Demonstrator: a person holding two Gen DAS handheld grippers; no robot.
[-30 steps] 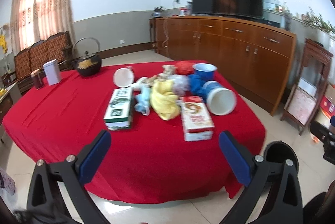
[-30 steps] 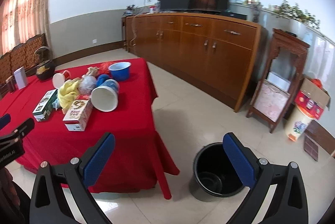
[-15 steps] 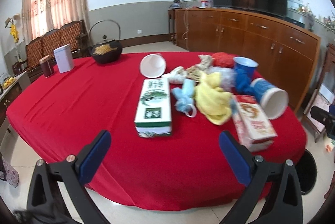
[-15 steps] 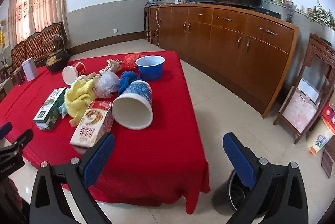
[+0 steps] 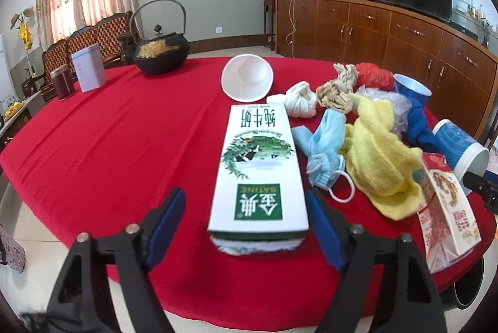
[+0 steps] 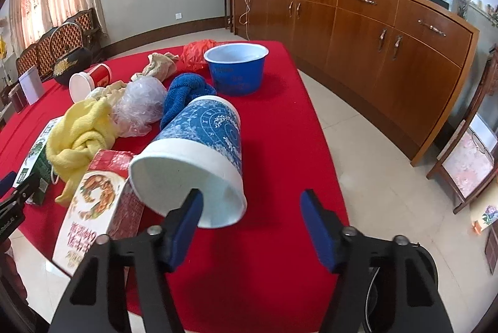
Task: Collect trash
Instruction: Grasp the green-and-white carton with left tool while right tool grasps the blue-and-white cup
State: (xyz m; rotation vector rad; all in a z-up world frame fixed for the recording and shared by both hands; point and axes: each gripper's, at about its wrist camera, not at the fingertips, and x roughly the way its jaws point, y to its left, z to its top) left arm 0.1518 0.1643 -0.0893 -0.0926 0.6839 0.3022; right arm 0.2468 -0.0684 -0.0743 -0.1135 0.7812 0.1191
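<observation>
Closing left hand-held gripper (image 5: 246,227): jaws are narrowing around the near end of the green-and-white milk carton (image 5: 260,171); the right pad looks about touching the carton's side, the left pad is standing clear, so nothing is being pinched.
Closing right hand-held gripper (image 6: 250,224): jaws are narrowing at the mouth of the tipped blue patterned cup (image 6: 199,158); the left pad is overlapping the white rim, the right pad is hanging well apart over bare cloth; contact cannot be told.
Desk (image 5: 118,146): is wearing a red cloth.
Milk carton: is lying flat, lengthwise, toward the desk's near edge.
Blue patterned cup: is lying on its side near the desk's right edge, mouth facing the camera, touching the red-and-white carton (image 6: 93,202).
Trash heap: yellow cloth (image 5: 378,158), blue face mask (image 5: 325,155), clear plastic wad (image 6: 140,105), blue cloth (image 6: 183,98) and blue bowl (image 6: 236,68) are clustering toward the right edge.
Black bin (image 6: 401,289): is standing on the floor beside the desk's near right corner.
Kettle (image 5: 160,53): is sitting at the far edge.
</observation>
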